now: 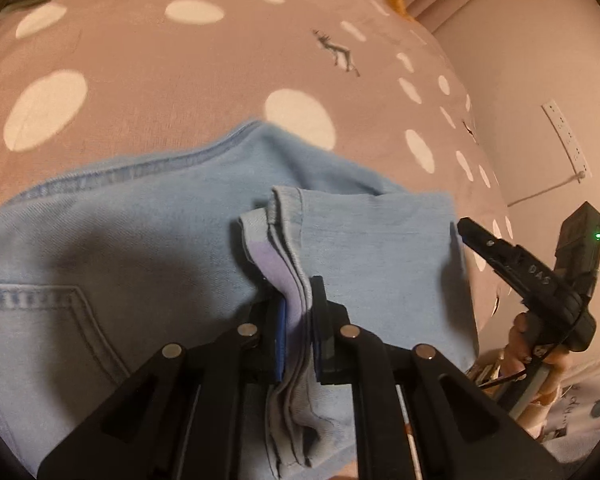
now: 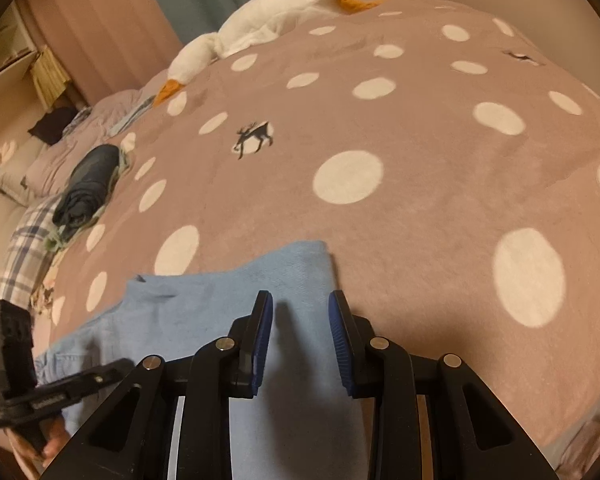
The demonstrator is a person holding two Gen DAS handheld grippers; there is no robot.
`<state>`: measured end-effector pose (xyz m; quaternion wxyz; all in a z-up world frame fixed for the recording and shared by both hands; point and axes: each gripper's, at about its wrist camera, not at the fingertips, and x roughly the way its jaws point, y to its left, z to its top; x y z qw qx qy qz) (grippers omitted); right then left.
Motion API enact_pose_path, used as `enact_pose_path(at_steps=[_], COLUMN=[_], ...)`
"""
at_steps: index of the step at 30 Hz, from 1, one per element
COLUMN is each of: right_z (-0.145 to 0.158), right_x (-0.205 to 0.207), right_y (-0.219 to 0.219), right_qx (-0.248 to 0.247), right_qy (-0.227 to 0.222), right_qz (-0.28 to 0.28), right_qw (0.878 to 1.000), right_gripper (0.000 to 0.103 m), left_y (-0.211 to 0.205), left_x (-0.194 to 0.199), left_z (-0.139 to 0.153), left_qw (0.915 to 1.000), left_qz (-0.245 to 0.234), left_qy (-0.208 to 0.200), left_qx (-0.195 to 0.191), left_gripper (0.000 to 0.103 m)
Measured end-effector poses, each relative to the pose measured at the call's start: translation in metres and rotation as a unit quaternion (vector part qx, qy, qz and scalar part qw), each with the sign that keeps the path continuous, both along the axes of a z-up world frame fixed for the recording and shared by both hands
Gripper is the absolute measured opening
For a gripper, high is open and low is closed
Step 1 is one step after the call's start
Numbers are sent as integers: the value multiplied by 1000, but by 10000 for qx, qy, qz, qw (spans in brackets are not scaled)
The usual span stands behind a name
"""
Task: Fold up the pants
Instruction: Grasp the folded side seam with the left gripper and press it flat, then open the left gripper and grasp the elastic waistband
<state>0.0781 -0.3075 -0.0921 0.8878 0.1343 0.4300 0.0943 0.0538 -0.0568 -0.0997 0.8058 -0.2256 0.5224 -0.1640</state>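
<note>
- Pants (image 1: 148,248): light-blue denim, spread on the spotted bedspread (image 1: 140,80) of a bed; back pocket visible at lower left of the left wrist view, stitched band along the far edge.
- Left wrist view: left claw (image 1: 298,320) clamped on a bunched stack of hem layers, fabric edges standing upright between the blue pads (image 1: 281,344). Folded leg section extending from the claw toward the right, lying over the seat portion.
- Same view: right claw (image 1: 466,230) visible at the right edge, just beside the right border of the folded section, hand below it. Opening not readable from this angle.
- Right wrist view: right claw (image 2: 300,340) standing wide, nothing between its pads, hovering above the pants (image 2: 228,312). Denim running beneath and forward of the claw, ending at a corner just ahead.
- Same view: left claw (image 2: 112,368) at lower left, low over the denim.
- Further items on the bed: plush goose (image 2: 252,28) at the far edge, dark rolled garment (image 2: 88,184) at left, well apart from the work.
- Governing relation, as a judgement: long axis of the garment lying left-to-right across both claws; left claw already holding the hem end, right claw nearest the free fold edge. Next move likely requiring closure of the right claw on that edge before carrying the fold across.
- Risk: layers slipping from the left grip if pulled unevenly.
</note>
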Motion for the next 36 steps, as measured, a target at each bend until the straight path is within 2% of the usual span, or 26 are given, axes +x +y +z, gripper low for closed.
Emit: enact_pose_path(at_steps=[2,9,21,25,33,36], right_z=[-8,-17,-22,-23,-26,-27], right_x=[4,-13,-52,-62,-68,-70], right_y=[4,9,16,17,22,22], right_qx=[-243,-486,-594,-600,-658,-670], right_qy=[99,72,96,70,-29,-84], right_qz=[-38,-94,-82,-74,-178,-182], right_qw=[9996,9988,9982,9981,9977,9975], right_gripper=[32,32,32,32,32,33], left_y=[1,-3,-7,-10,-8,-7], left_x=[-1,-7,-39,-48,-59,-66], left_z=[0,0,0,0,0,1], left_qw=[9999,9993,9984,9983,9990,9994], left_qz=[-50,-67,-112,-217,-98,-68], left_qy=[-65,-190,-242,-287,-213,-203], left_qx=[67,329,491,462,378,288], left_gripper=[14,17,24,35,36,41])
